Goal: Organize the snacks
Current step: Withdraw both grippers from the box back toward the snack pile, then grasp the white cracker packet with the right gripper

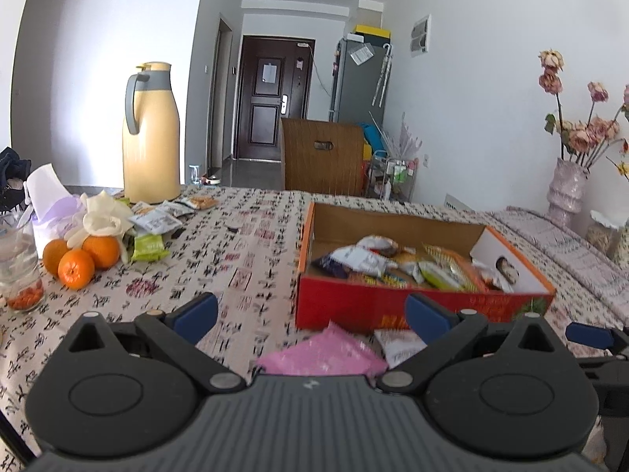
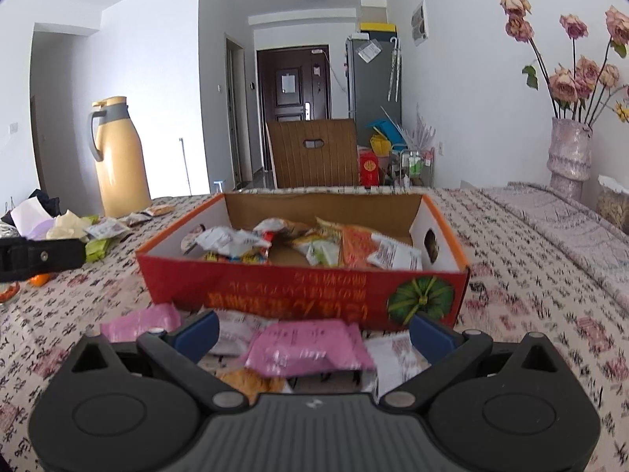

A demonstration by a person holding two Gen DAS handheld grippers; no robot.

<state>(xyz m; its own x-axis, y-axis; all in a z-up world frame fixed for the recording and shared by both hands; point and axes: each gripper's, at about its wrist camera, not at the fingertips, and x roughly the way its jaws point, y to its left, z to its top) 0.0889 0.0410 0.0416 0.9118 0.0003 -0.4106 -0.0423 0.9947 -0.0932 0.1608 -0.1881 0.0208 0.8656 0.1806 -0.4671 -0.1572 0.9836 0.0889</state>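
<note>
A red and orange cardboard box (image 1: 373, 303) (image 2: 298, 287) holds several snack packets (image 1: 393, 263) (image 2: 298, 244) on the patterned tablecloth. Loose packets lie in front of it, among them a pink packet (image 1: 322, 354) (image 2: 306, 346) and a white packet (image 1: 397, 344) (image 2: 397, 358). My left gripper (image 1: 310, 314) is open and empty, above the pink packet, left of the box front. My right gripper (image 2: 314, 334) is open and empty, over the loose packets just before the box. More snack packets (image 1: 157, 224) (image 2: 102, 236) lie at the far left by the jug.
A yellow thermos jug (image 1: 151, 133) (image 2: 118, 157) stands at the back left. Three oranges (image 1: 78, 259), white gloves (image 1: 104, 216), a tissue pack (image 1: 47, 204) and a glass jar (image 1: 19, 263) sit at left. A vase of dried roses (image 1: 566, 192) (image 2: 570, 153) stands at right. A chair (image 2: 314, 153) is behind the table.
</note>
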